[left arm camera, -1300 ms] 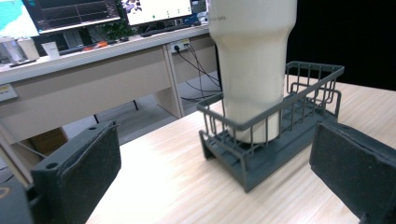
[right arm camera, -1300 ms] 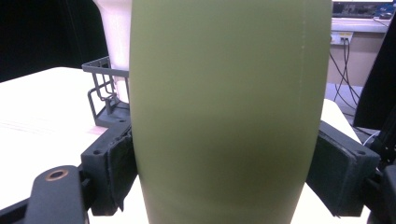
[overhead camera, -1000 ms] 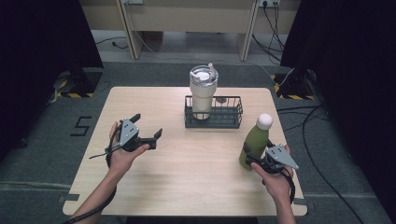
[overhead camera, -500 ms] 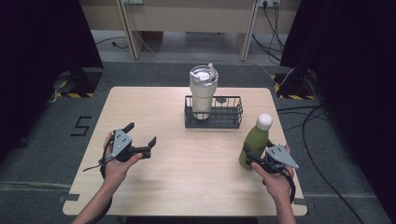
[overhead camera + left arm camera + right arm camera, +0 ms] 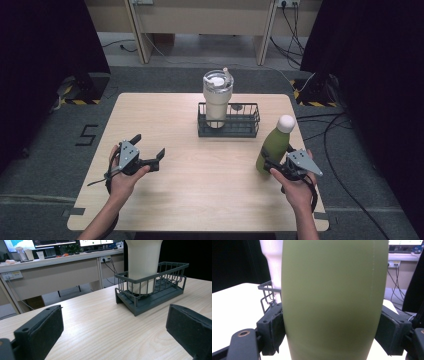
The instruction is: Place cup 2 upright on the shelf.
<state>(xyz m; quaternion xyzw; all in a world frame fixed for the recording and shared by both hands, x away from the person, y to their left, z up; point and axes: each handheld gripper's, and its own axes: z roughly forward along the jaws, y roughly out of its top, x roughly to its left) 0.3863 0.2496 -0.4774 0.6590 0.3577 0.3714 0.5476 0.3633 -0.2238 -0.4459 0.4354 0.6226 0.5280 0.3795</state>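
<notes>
While the green bottle (image 5: 273, 148) stands upright on the counter (image 5: 210, 200) near its right edge, it is gripped low on its body by the right claw (image 5: 272, 165), whose two black pads (image 5: 274, 327) are seen in the right gripper view pressed against opposite sides of the bottle wall. A low grip of this kind is judged to keep the tall, smooth body from tipping when it is lifted, and the rounded white cap (image 5: 285, 122) is left free above the claw. The left claw (image 5: 150, 152) is held by the left hand (image 5: 122, 172) at the near left of the counter with its jaws spread wide and nothing between them; in the left gripper view the bare wood is seen through the gap. It is judged to be kept well apart from the bottle so that the working side is not obstructed. At the far middle of the counter a dark wire basket (image 5: 245, 131) is placed, and a cream tumbler (image 5: 217, 97) with a lid stands upright in its left part, so that the right part of the basket is left vacant. That vacant part lies just beyond and to the left of the bottle, and it is judged the likely destination. For such a move, the bottle would have to be raised above the basket rim before being carried over it.
</notes>
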